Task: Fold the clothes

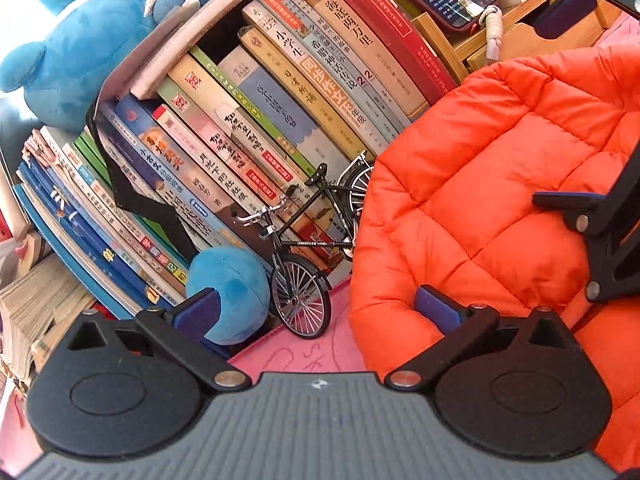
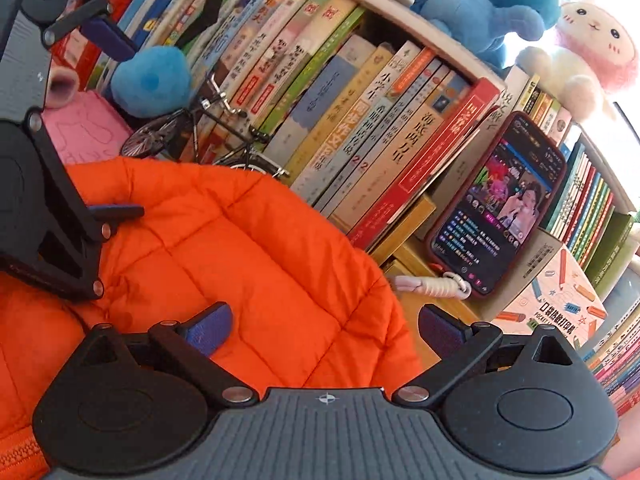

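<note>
An orange quilted puffer jacket [image 1: 500,200] lies bunched on a pink mat [image 1: 304,344] in front of a row of books. My left gripper [image 1: 316,310] is open at the jacket's left edge; its right finger [image 1: 436,308] is over the fabric and its left finger is off it. My right gripper [image 2: 325,328] is open at the jacket's right edge [image 2: 240,248], with the left finger [image 2: 210,328] over the fabric. Each gripper shows in the other's view: right gripper [image 1: 568,106], left gripper [image 2: 114,124]. Neither grips the cloth. A zipper shows at the lower left in the right wrist view.
Upright books [image 1: 248,128] line the back. A black model bicycle [image 1: 308,240] and a blue plush ball [image 1: 228,292] stand just left of the jacket. A phone [image 2: 500,208] with a lit screen leans on wooden boxes at the right. Plush toys [image 2: 480,4] sit on top of the books.
</note>
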Demonstrator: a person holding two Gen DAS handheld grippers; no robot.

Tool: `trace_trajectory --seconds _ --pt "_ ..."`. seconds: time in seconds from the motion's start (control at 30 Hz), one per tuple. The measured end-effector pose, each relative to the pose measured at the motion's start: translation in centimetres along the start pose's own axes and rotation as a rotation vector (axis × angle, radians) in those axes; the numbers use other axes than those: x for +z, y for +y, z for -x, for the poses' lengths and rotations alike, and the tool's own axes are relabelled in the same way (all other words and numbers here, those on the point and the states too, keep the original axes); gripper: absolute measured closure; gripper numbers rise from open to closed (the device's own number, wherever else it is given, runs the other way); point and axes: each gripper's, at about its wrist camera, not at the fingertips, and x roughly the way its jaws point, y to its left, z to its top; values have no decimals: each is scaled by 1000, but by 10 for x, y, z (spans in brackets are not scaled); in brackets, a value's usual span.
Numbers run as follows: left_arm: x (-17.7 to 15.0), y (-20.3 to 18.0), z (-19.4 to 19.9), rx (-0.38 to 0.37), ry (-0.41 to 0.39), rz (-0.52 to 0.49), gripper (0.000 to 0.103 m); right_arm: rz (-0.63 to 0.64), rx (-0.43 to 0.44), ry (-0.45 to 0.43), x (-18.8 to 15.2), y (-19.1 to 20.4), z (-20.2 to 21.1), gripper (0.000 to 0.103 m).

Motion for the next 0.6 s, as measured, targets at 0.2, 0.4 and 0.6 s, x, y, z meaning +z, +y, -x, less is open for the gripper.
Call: trace_trajectory --seconds 0.2,0.4,0.6 --pt "-9 6 -9 -36 18 64 0 -62 -53 98 -33 -28 -5 2" --pt "-10 8 -11 -52 22 75 0 -56 -92 115 -67 -58 5 1" --pt "-7 10 -10 -50 17 70 0 -111 -101 169 -80 -79 5 1"
